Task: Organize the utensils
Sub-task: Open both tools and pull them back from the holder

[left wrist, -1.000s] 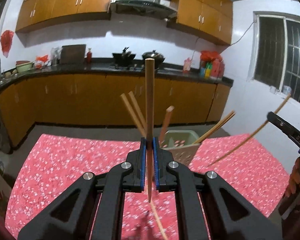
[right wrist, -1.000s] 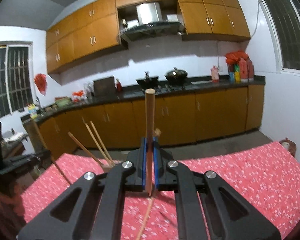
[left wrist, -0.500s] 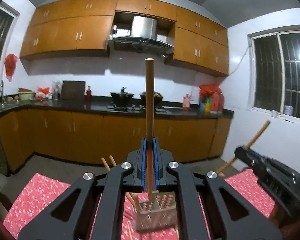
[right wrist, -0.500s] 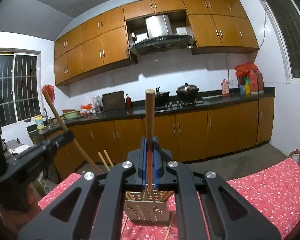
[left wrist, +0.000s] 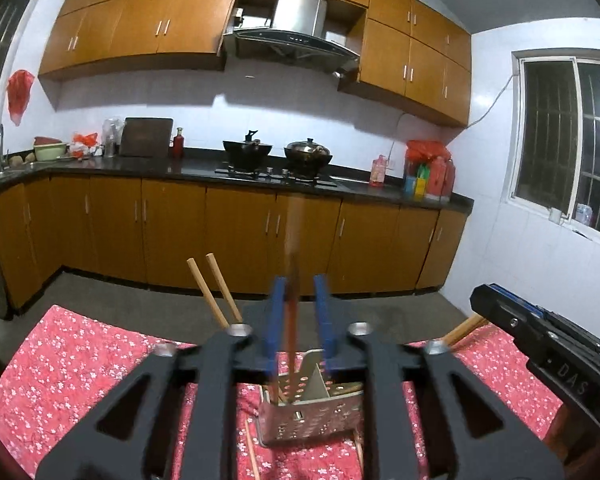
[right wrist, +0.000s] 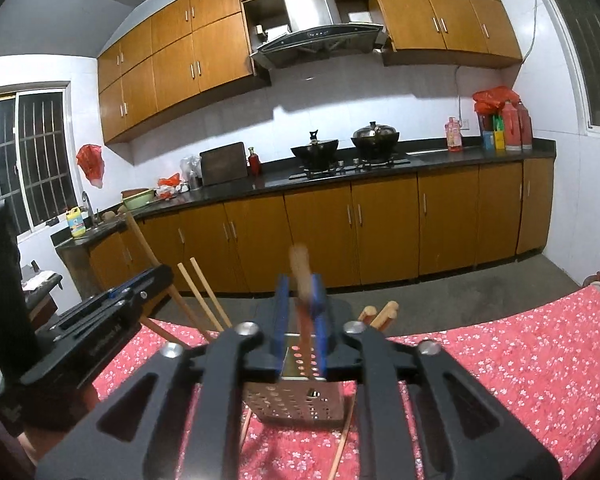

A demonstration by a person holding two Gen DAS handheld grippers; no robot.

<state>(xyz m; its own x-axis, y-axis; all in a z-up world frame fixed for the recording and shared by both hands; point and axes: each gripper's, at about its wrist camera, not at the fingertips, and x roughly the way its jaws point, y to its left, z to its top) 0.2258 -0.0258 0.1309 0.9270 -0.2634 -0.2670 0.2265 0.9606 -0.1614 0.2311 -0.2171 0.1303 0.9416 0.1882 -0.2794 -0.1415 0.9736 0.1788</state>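
A perforated metal utensil holder (left wrist: pixel 312 412) (right wrist: pixel 296 396) stands on the red flowered tablecloth with several wooden chopsticks (left wrist: pixel 214 292) leaning in it. My left gripper (left wrist: pixel 299 320) is open right above the holder; a blurred chopstick (left wrist: pixel 291 320) drops between its blue pads (left wrist: pixel 274 320) into the holder. My right gripper (right wrist: pixel 300 316) is also open above the holder, with a blurred chopstick (right wrist: pixel 302 280) sliding down between its pads. Each gripper shows in the other's view: the right (left wrist: pixel 540 344), the left (right wrist: pixel 100 328).
Loose chopsticks (right wrist: pixel 342 440) lie on the cloth (left wrist: pixel 80 356) beside the holder. Behind the table are a floor gap, wooden base cabinets (left wrist: pixel 240 232), a dark counter with woks (right wrist: pixel 316 152) and a window at each side.
Both grippers have opened over the holder. The chopsticks that stood clamped upright in them are now slipping down into the holder.
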